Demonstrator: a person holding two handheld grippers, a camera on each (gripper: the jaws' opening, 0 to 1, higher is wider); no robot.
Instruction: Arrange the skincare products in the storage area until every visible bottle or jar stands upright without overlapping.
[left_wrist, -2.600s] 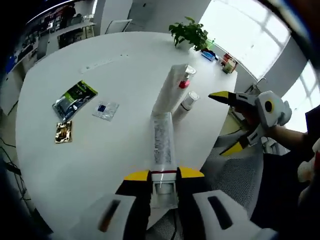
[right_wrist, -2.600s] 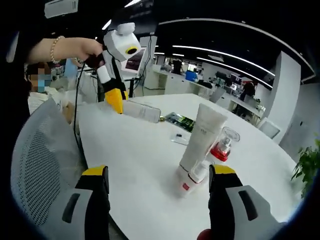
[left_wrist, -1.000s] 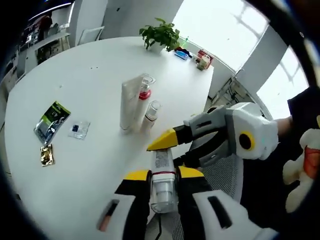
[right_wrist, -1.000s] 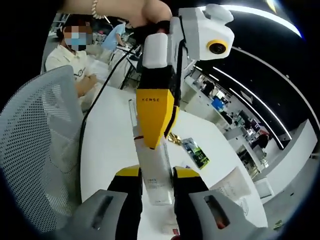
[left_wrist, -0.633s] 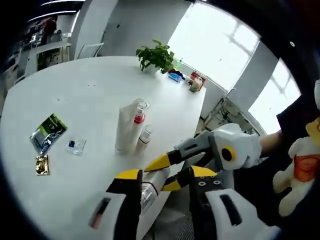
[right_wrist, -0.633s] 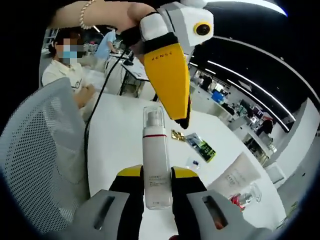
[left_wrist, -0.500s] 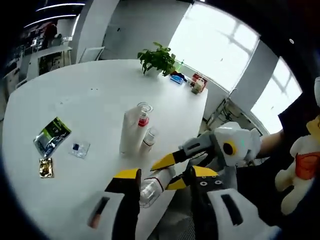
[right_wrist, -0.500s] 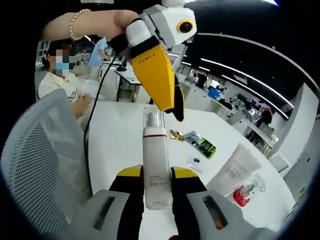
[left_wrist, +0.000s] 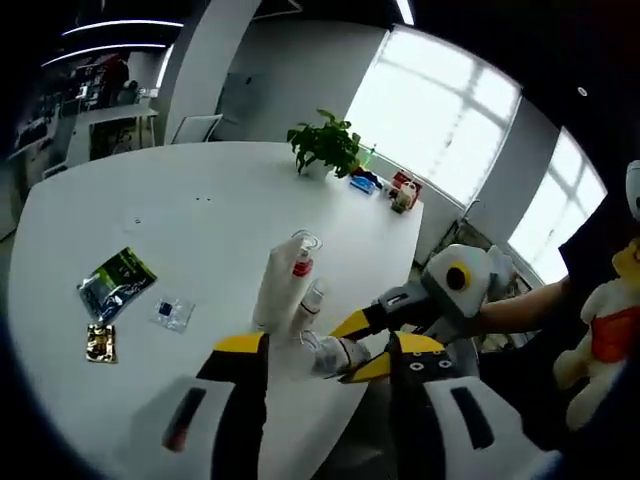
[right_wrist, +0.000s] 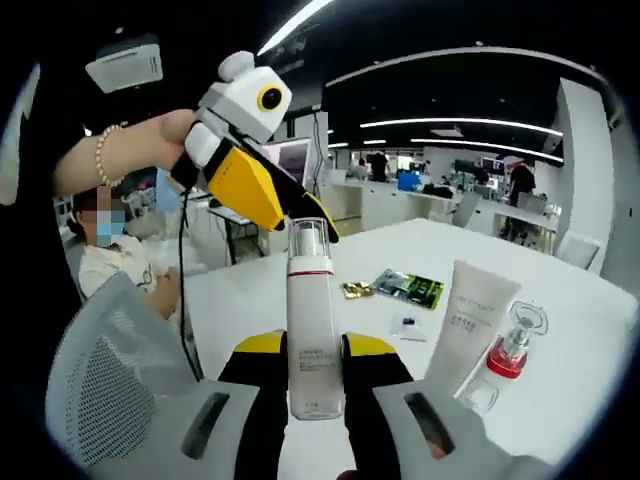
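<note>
Handover complete: right gripper (right_wrist: 316, 352) clamps a tall white pump bottle with a clear cap (right_wrist: 314, 320) at lower centre of the right gripper view, while the left gripper (left_wrist: 328, 352) stands open and empty. Next, by judgement, comes standing it on the white table (left_wrist: 150, 230) beside the white tube (right_wrist: 468, 320) (and the red-capped clear bottle (right_wrist: 505, 362)), without overlap.
</note>
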